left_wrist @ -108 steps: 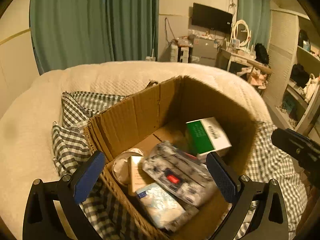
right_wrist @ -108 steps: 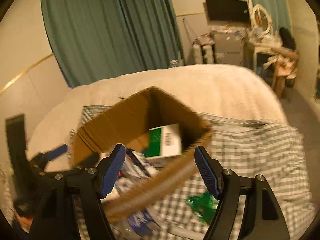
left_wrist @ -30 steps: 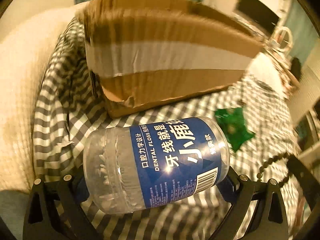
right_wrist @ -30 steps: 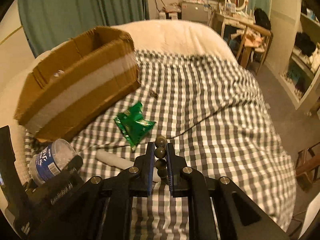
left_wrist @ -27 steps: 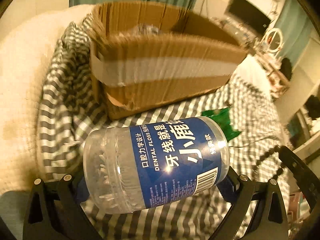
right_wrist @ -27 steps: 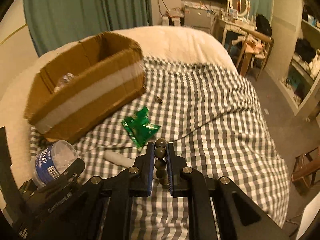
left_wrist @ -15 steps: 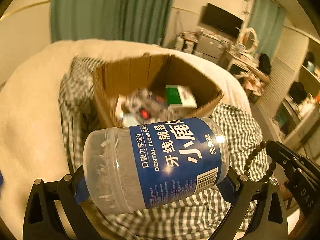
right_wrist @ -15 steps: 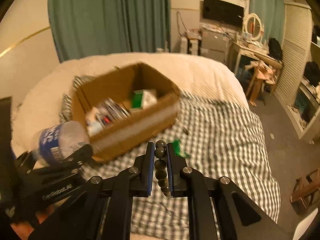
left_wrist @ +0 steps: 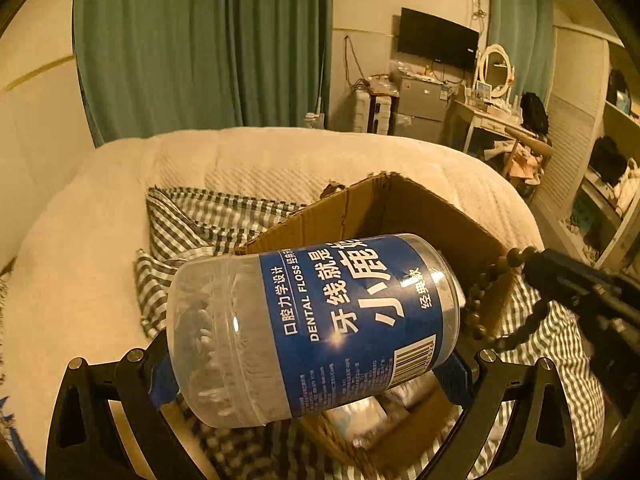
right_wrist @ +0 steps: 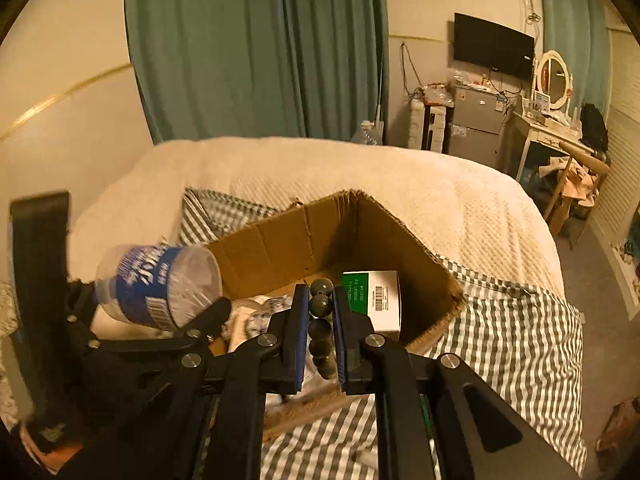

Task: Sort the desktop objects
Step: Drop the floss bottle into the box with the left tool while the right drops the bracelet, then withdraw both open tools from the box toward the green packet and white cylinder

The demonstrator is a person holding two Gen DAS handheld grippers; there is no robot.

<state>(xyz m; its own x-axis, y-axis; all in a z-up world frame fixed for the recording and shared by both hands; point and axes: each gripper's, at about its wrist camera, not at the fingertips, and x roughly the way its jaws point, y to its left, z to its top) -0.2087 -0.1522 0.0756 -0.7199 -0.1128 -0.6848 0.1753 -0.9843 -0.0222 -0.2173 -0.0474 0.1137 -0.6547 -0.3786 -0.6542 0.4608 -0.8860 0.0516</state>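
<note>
My left gripper (left_wrist: 312, 364) is shut on a clear dental floss jar (left_wrist: 316, 324) with a blue label, held sideways over the near left corner of the open cardboard box (left_wrist: 404, 216). The jar (right_wrist: 160, 284) and the left gripper (right_wrist: 152, 320) also show in the right wrist view, left of the box (right_wrist: 312, 236). My right gripper (right_wrist: 318, 304) is shut on a string of dark beads (right_wrist: 320, 306) above the box's near edge. The bead string (left_wrist: 480, 296) hangs from the right gripper (left_wrist: 540, 268) at the box's right side. A green-and-white carton (right_wrist: 376, 296) lies inside the box.
The box sits on a grey checked cloth (right_wrist: 516, 340) spread over a cream bedspread (right_wrist: 440, 184). Plastic packets (left_wrist: 360, 416) lie in the box under the jar. Teal curtains (right_wrist: 256, 48), a small fridge (right_wrist: 476, 120) and a dressing table (right_wrist: 548, 128) stand beyond the bed.
Both grippers have risen from the checked cloth and swung over the box, the left carrying the floss jar and the right carrying the beads. The box's inside now shows below them.
</note>
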